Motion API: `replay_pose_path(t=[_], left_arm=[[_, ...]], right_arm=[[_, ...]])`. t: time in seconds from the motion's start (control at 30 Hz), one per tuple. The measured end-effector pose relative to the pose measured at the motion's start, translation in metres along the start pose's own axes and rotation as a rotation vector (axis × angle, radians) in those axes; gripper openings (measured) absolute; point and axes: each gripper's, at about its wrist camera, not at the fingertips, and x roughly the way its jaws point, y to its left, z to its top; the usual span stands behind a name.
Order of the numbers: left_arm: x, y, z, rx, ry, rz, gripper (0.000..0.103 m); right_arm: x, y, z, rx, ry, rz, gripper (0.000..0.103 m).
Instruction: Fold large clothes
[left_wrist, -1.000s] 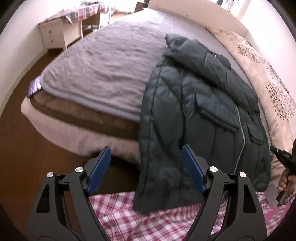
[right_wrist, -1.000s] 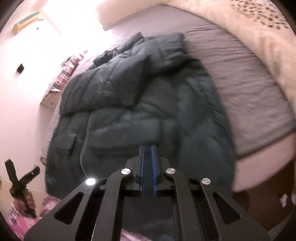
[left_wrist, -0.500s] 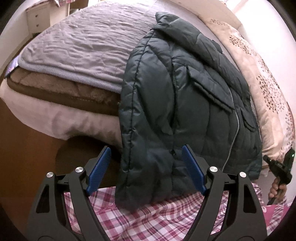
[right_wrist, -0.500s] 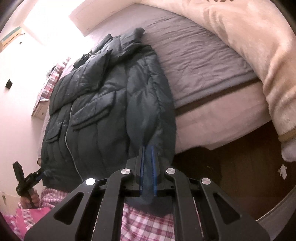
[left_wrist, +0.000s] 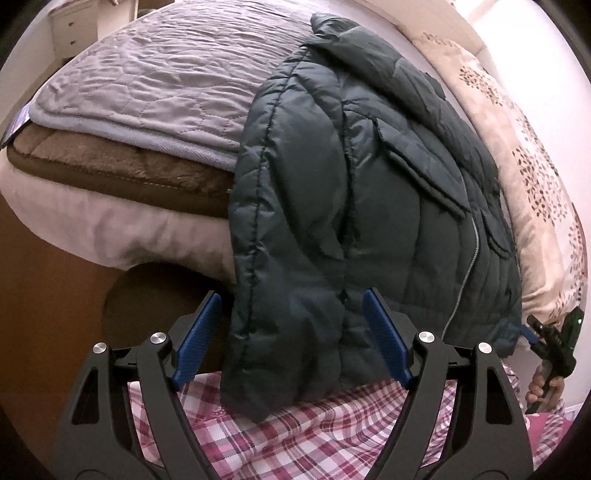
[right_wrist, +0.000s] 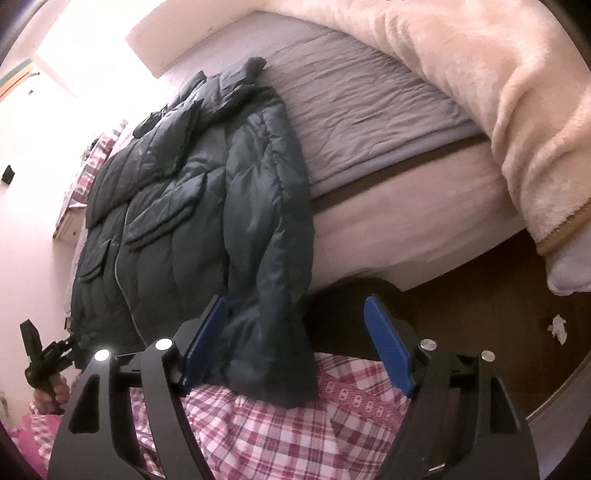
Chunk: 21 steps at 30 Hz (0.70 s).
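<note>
Right tongs (right_wrist: 295, 332) opening, the jacket (right_wrist: 207, 206) sleeve just released (loose between them); left tongs (left_wrist: 291, 325) spread; next fold pending.

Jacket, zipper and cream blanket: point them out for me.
Jacket (left_wrist: 303, 206): left wrist view, on its quilted side panel.
Zipper (left_wrist: 468, 266): left wrist view, on the pale zip line.
Cream blanket (right_wrist: 517, 92): right wrist view, on its fluffy top.

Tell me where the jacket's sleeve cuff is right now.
In the right wrist view the dark jacket's sleeve cuff hangs off the bed edge onto plaid fabric, between the opening right gripper pads, nearer the left pad.
</note>
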Motion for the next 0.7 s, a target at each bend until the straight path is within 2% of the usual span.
replay_pose_path(t=[0.63, 0.7], left_arm=[[0.012, -0.004, -0.003, 0.014, 0.05, 0.001, 0.077], [0.013, -0.003, -0.004, 0.014, 0.052, -0.006, 0.074]], right_arm=[[0.055, 0.021, -0.016, -0.11, 0.174, 0.001, 0.075], [0.057, 0.02, -0.018, -0.111, 0.182, 0.013, 0.071]])
